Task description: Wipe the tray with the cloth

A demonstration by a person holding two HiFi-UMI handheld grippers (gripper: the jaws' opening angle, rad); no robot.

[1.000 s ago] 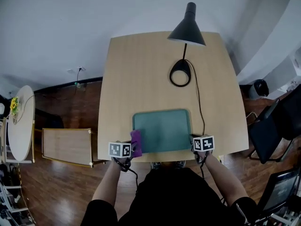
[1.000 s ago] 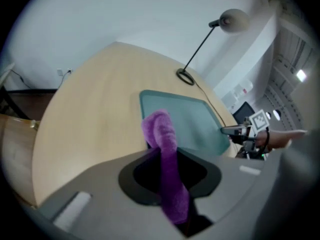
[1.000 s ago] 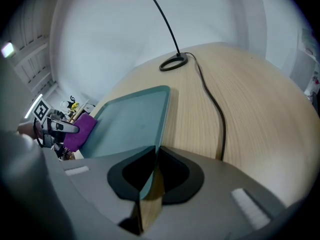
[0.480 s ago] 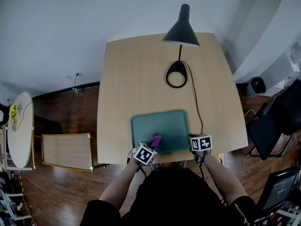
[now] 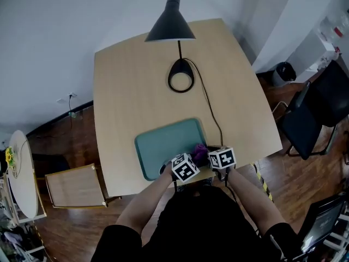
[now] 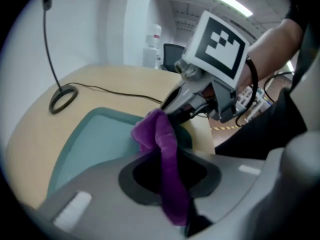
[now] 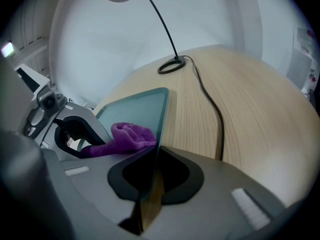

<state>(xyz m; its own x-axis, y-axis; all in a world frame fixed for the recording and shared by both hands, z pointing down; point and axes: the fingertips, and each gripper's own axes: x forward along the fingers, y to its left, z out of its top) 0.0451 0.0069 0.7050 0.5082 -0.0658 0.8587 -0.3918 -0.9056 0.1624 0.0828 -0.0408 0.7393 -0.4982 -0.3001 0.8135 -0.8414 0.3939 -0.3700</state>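
Cloth pinched tight in left gripper, poking out ahead of its jaws onto tray | right gripper clamped on tray rim, just beside cloth | bare tray runs off to left gripper's left, guessing the wipe heads that way

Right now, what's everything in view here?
table: one, light wood, centre.
tray: one, teal, table's near edge.
cloth: one, purple, on the tray's near right corner.
lamp: one, black, table's far side.
cord: one, black, from lamp toward near edge.
chair: one, black, floor at right.
bin: one, black, floor far right.
round side table: one, pale, far left.
left gripper: one, grey, shut on the cloth.
right gripper: one, grey, shut on the tray's rim.
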